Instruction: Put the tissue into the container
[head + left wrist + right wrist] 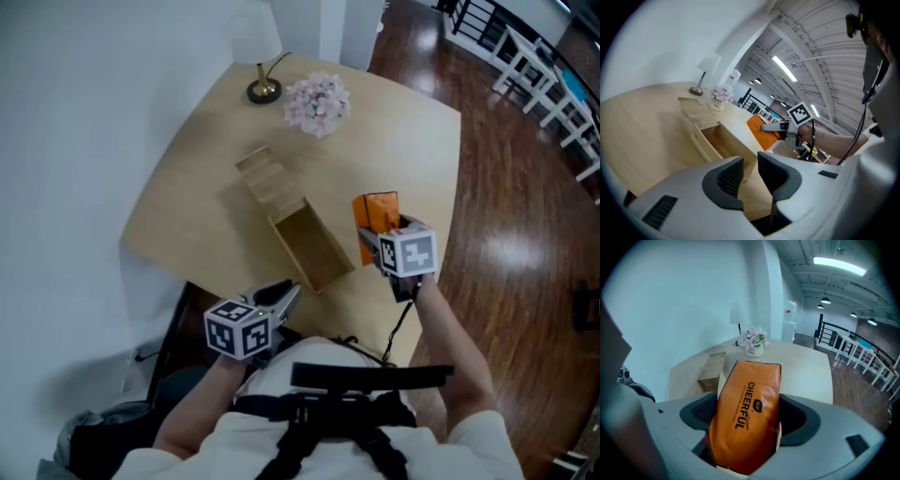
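Fingers of the right gripper are clamping an orange tissue pack from both sides, the dark ribbed pads pressing into its soft wrapper. The pack is pointing forward out of the jaws, its printed face turned up toward the right gripper view. In the head view the right gripper is holding the tissue pack over the pale wooden table, just to the right of the container and outside it.

The container is an open wooden box lying with its hollow facing up; nothing is showing inside it. A flat wooden piece is lying against its far end, possibly the lid.

The left gripper is hovering at the near edge of the table, close to the container's near corner. Its jaws are standing slightly apart, and the left gripper view is showing only bare tabletop in the narrow gap of the left gripper. The same view is catching the container ahead and the tissue pack beyond it.

At the far side of the table a lamp is standing beside a bunch of pale pink flowers. Dark wooden floor is showing to the right.
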`<state>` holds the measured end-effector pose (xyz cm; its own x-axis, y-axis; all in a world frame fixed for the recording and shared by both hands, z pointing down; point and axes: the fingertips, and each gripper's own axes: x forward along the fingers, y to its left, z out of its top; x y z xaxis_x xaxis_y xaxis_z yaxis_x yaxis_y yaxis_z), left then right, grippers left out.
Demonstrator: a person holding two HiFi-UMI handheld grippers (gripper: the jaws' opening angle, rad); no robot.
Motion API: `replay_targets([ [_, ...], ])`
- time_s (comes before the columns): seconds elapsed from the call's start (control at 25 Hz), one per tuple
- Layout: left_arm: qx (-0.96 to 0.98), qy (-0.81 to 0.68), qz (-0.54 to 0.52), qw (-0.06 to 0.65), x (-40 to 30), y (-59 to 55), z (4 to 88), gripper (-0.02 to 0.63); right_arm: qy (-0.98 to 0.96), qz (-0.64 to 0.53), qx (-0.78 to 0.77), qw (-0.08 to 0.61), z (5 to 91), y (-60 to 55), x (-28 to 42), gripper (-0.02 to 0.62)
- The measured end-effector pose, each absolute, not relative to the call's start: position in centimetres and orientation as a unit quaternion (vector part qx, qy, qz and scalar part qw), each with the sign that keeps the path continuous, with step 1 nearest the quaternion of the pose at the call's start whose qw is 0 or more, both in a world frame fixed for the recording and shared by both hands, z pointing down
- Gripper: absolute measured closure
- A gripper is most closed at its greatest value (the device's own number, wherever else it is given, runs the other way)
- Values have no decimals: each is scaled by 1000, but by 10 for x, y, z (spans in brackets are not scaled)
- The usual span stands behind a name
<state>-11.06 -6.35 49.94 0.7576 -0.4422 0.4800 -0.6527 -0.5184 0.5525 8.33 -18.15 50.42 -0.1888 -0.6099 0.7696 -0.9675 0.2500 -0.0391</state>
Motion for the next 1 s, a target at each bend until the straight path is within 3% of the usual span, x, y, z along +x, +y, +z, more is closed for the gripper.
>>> replay_targets([
  [1.0, 849, -336, 133, 385, -140, -73, 505, 520, -791, 248, 441, 344, 508, -179, -34, 184],
])
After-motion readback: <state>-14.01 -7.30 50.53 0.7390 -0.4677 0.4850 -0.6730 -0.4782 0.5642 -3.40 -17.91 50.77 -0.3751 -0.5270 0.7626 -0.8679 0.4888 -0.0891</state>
